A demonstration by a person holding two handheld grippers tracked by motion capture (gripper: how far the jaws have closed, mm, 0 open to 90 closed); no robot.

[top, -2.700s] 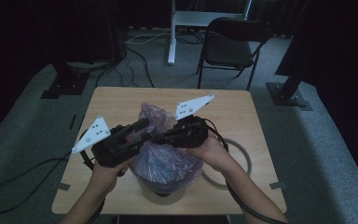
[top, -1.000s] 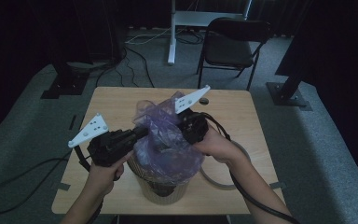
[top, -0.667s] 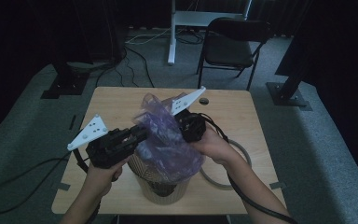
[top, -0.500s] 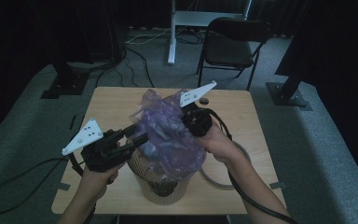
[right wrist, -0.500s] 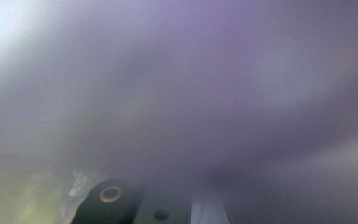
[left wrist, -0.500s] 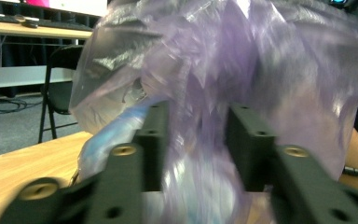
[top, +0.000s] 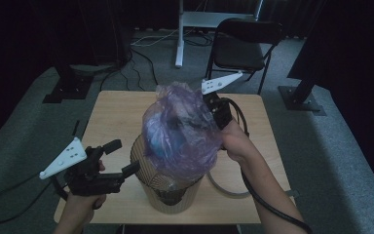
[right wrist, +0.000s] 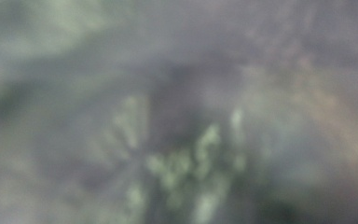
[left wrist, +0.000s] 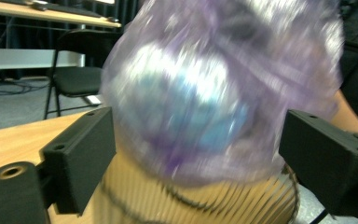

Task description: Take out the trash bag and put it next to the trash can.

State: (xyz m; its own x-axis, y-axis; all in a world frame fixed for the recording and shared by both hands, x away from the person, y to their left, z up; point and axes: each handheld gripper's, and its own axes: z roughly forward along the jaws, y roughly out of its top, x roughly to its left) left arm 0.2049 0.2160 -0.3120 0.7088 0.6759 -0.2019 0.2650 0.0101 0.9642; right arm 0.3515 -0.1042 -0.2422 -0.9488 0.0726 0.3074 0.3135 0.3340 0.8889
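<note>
A full, see-through purple bag (top: pixel 180 136) bulges out of the top of a tan ribbed basket (top: pixel 170 195) on the wooden table (top: pixel 112 112). My right gripper (top: pixel 208 108) is shut on the bag's upper right side, its jaws buried in the plastic. Blurred plastic (right wrist: pixel 177 140) presses close against the right gripper view. My left gripper (top: pixel 121 157) sits left of the basket, apart from the bag. Its jaws have just been opening and stand wide with nothing gripped. Beyond them, the left gripper view shows the bag (left wrist: pixel 214 93) and basket (left wrist: pixel 200 200).
A grey hoop (top: pixel 224 187) lies on the table to the right of the basket. A black chair (top: pixel 243 48) and a white desk leg (top: pixel 179 34) stand beyond the far edge. Cables trail over the floor at the left.
My left gripper let go of the bag, opened, and drew back to the left and down. My right gripper rose, pulling the bag higher out of the basket.
</note>
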